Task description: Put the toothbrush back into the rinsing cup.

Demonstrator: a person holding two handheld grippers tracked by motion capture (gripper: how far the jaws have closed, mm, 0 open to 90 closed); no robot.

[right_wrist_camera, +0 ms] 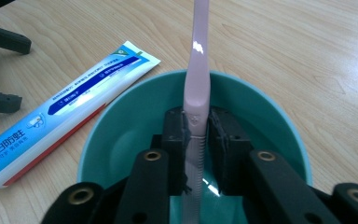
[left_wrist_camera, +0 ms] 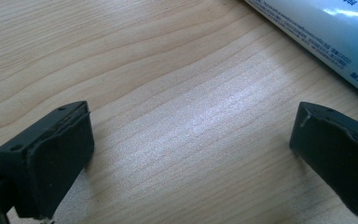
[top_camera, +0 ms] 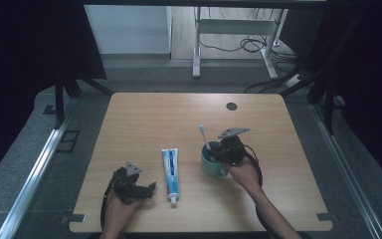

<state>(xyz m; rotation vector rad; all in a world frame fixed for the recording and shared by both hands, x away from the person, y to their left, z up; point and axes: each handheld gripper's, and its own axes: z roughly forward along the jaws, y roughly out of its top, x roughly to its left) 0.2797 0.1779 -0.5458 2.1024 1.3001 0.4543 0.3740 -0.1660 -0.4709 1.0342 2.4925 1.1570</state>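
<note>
The wooden counter [top_camera: 144, 119] in front of me carries everything, and it is the biggest thing here. On it, toward my right, stands a teal mug [top_camera: 210, 164], upright, its handle turned toward my side. To its left, apart from it, lies a blue and white toothpaste tube [top_camera: 170, 170], flat on the wood, its white cap pointing back at me. A small dark round spot [top_camera: 232, 106] sits near the far edge of the counter.

My right hand-held gripper [right_wrist_camera: 200, 135] reaches down into the mug's mouth. Its jaws stand narrow around the ribbed handle of a pale pink toothbrush [right_wrist_camera: 198, 84], one on each side and close against it; a thin gap shows on one side, so I cannot tell whether both pads press. The toothbrush stands nearly upright with its lower end inside the mug, and its bristled head leans up and out over the far rim.

My left hand-held gripper [left_wrist_camera: 191, 154] rests low near the counter's near edge, left of the tube. Its jaws are spread wide with bare wood between them, and the tube lies just beyond one jaw, not touching
</note>
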